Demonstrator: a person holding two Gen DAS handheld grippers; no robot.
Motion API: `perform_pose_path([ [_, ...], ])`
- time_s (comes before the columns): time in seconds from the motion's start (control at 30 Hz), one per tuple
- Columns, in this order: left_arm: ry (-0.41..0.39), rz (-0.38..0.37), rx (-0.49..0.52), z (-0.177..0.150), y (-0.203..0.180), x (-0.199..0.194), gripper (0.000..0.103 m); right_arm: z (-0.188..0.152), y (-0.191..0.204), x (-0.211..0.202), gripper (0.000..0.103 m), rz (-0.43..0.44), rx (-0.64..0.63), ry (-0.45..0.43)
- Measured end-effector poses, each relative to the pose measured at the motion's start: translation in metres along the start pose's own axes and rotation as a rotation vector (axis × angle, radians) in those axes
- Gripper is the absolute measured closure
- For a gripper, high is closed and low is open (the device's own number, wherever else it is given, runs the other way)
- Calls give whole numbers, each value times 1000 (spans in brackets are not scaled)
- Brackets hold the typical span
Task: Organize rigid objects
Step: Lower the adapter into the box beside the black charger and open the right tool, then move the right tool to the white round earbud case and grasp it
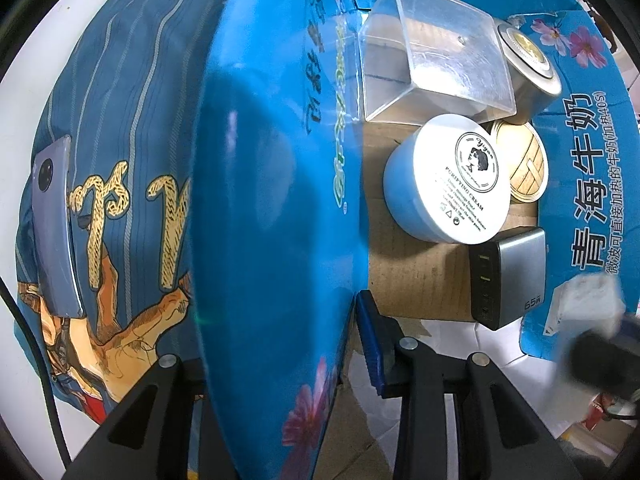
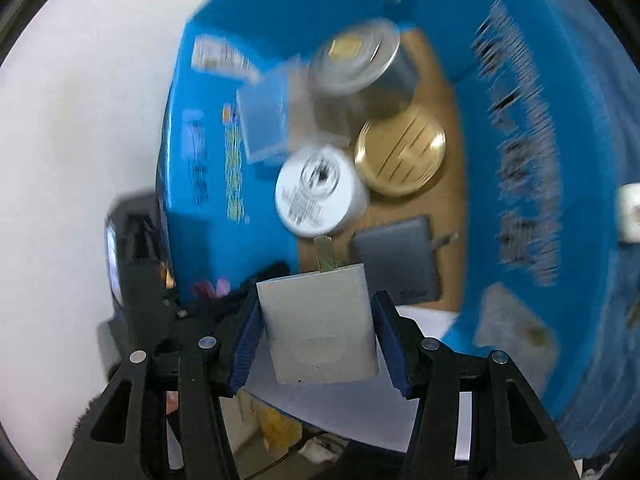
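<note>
The left hand-held gripper (image 1: 280,360) is clamped on the blue flap (image 1: 276,208) of a blue cardboard box (image 1: 580,128), the flap standing on edge between its two fingers and filling the middle of the left wrist view. Left of the flap a phone (image 1: 56,228) lies on a blue striped cloth (image 1: 132,92) printed with gold letters.

The right hand-held gripper (image 2: 316,320) is clamped on a white charger (image 2: 320,324), held above the near edge of the box with one metal prong (image 2: 324,254) pointing forward toward the box floor. The blue pads (image 2: 244,344) press on the charger's two sides.

On the brown floor of the box lie several things close together. A clear plastic cube (image 1: 432,60) sits at the far end, against a silver tin (image 1: 528,68) with a gold top. A blue cream jar (image 1: 444,184) with a white lid lies tilted in the middle, partly over a round gold lid (image 1: 524,164). A grey power adapter (image 1: 508,276) stands at the near edge, just beside the jar. The right wrist view is blurred, so finer detail there cannot be told.
</note>
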State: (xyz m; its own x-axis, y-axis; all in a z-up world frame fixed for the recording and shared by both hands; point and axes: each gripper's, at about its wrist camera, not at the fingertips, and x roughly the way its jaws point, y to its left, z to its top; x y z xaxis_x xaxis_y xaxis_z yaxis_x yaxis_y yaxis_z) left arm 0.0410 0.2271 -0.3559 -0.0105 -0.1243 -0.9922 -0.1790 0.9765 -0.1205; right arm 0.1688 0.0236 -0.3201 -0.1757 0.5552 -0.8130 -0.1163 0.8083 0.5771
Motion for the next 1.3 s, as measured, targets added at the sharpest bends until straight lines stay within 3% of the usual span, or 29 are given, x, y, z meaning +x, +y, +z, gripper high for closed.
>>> perform_pose_path([
  [0.3,-1,1,2,0,1,1,72,-1,4,37,45,20,8,61],
  [0.43,0,1,3,0,0,3,72,-2,4,43,45,16,14,48],
  [0.63,2,2,3,1,0,4,72,4,-8,51,44,20,48,104],
  [0.77,2,1,2,2,0,4,71,1,-12,49,28,14,51,97],
  [0.8,2,2,3,2,-1,3,71,1,-13,45,19,3,45,86],
  [0.97,3,1,0,2,-1,4,71,-9,1,10,15,-249,-55,-51],
  [1.03,3,1,0,2,-1,4,71,-14,6,-3,5,-299,-73,-87],
  [1.17,3,2,0,3,-1,4,71,-16,14,-30,5,-403,-97,-165],
  [1.3,4,2,0,3,-1,3,71,-16,-1,-59,5,-423,-60,-185],
])
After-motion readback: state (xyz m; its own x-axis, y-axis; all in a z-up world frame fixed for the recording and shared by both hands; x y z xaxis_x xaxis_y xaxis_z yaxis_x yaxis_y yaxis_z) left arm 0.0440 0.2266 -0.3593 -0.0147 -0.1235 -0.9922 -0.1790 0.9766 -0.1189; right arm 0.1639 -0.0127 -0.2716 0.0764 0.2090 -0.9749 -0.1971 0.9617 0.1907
